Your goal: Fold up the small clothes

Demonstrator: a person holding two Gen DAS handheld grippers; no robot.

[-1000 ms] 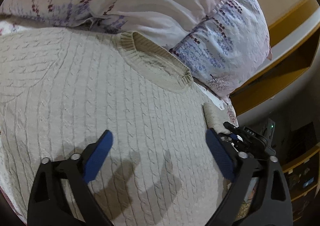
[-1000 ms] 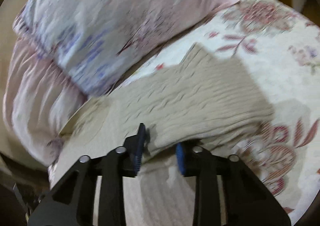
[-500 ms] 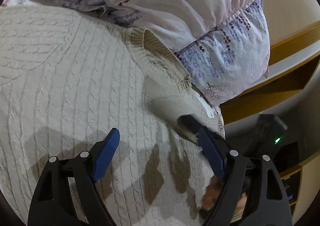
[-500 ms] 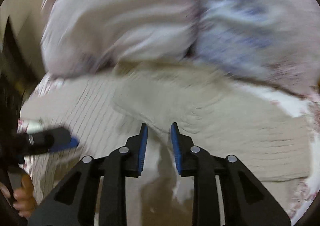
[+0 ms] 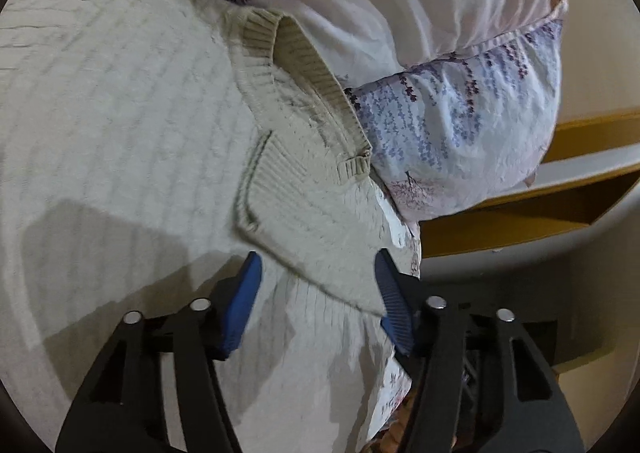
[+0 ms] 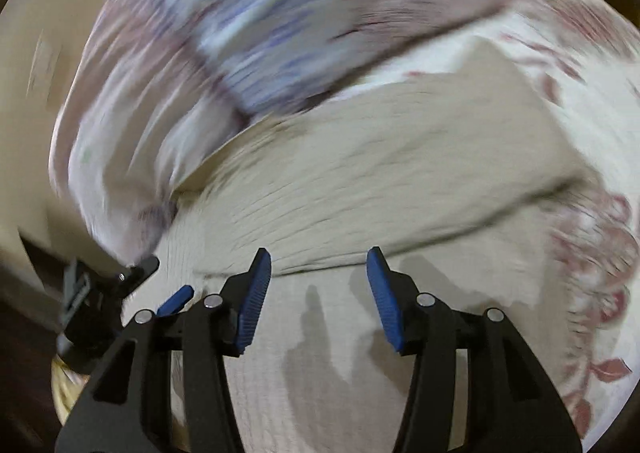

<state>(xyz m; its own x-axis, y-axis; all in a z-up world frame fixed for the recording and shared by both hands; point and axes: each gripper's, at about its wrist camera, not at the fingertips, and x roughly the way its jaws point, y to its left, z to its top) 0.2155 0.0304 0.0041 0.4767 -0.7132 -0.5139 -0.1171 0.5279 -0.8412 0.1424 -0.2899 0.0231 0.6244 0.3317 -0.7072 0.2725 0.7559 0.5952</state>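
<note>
— Folded over since a second ago, the sleeve (image 5: 308,221) now lies across the cream sweater (image 5: 120,125) just below the ribbed collar (image 5: 304,65), doesn't it?

— Yes. The sweater is spread on the floral bedspread (image 6: 592,101), its far edge against the pillows (image 5: 460,133).

— And the left gripper (image 5: 316,293)?

— Its jaws have just been closing around the sleeve's near edge, pads not yet pressing it.

— The right gripper (image 6: 318,293)?

— Released; its jaws have just been opening, nothing between them.
</note>
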